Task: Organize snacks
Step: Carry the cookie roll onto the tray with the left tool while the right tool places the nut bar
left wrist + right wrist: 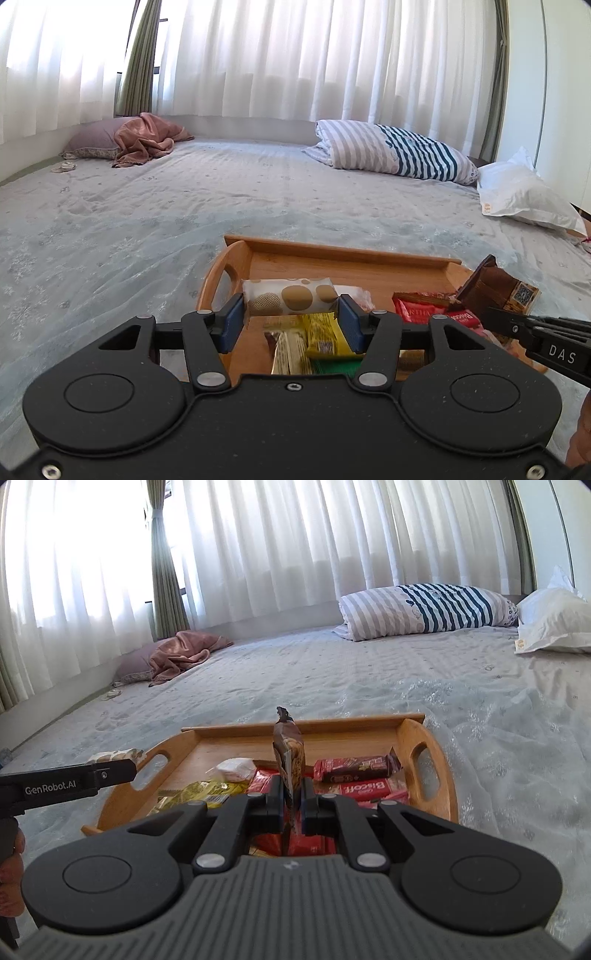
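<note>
A wooden tray (pixel 343 254) with handle cut-outs lies on the bed and holds several snack packs. My left gripper (pixel 291 314) is shut on a white pack with gold dots (pixel 291 297), held crosswise above the tray's left part, over yellow packs (pixel 325 332). My right gripper (pixel 293 805) is shut on a brown snack pack (pixel 290 760), held upright on edge above red Biscoff packs (pixel 365 788). That brown pack (pixel 495 286) and the right gripper show at the right in the left wrist view. The tray (pixel 428 775) also shows in the right wrist view.
The tray sits on a pale grey bedspread (pixel 147 221). A striped pillow (pixel 399 151), a white bag (pixel 524 192) and a pink cloth on a mauve pillow (pixel 147 138) lie at the far side under white curtains.
</note>
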